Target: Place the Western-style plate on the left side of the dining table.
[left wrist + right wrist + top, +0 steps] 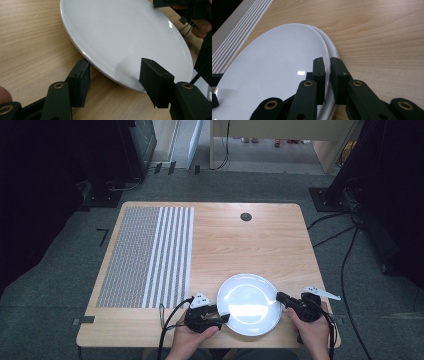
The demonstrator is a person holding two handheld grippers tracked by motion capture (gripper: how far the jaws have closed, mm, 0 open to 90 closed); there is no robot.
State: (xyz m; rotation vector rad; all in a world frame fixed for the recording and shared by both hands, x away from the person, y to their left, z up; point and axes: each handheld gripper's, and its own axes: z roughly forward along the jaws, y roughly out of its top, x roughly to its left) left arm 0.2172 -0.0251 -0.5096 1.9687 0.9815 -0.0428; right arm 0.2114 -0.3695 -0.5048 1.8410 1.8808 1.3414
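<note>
- White plate point(249, 303) sat on the wooden counter point(240, 245) at its near edge, right of centre, between the two grippers. Nothing lay in it; only glare on the glaze.
- In the right gripper view a second white rim point(331, 47) showed just under and beside the top plate's edge, so two plates appeared stacked. Could not tell this from the high view.
- Left gripper point(223, 318) was held by the person's left hand point(192, 338) at the plate's near-left edge. In the left gripper view point(113, 82) its jaws stood about half open, one on each side of the rim; one pad lay below the rim against the counter, the other above the plate's face. Whether the pads pressed on the rim could not be told.
- Right gripper point(278, 296) was held by the person's right hand point(312, 330) at the plate's right edge. In the right gripper view point(327, 66) its jaws stood narrow, nearly together, clamped on the rim of the top plate.
- Plate looked tilted in both gripper views; the camera angle left this unsettled.
- Grey striped placemat point(150, 256) covered the counter's left part, well apart from the plate.
- Small dark round grommet point(245, 216) sat at the counter's far edge.
</note>
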